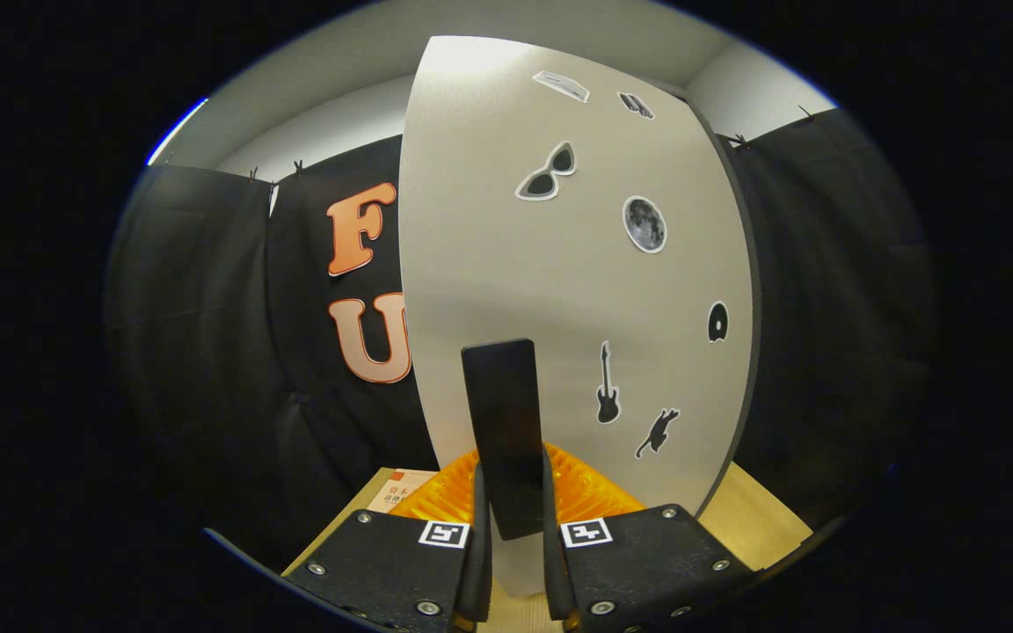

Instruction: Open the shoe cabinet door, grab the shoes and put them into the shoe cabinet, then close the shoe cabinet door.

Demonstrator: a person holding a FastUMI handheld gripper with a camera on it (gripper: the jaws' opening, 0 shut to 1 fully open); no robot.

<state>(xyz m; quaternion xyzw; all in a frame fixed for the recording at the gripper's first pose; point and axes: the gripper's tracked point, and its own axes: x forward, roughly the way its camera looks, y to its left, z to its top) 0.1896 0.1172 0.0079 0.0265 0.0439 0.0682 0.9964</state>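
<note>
Tongs [511, 563]: fingers closed in on both sides of the door handle [504, 431], clamped on it.
Handle: a dark flat bar standing upright, long axis vertical, rising from between the fingers.
Shoe cabinet door [559, 290]: pale panel directly ahead, tall, stickers [644, 223] scattered right of the handle.
Surface [757, 519]: wooden, below and beyond the door.

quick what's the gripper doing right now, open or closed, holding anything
Gripper: closed on the dark handle of the white cabinet door, one finger on each side.
</note>
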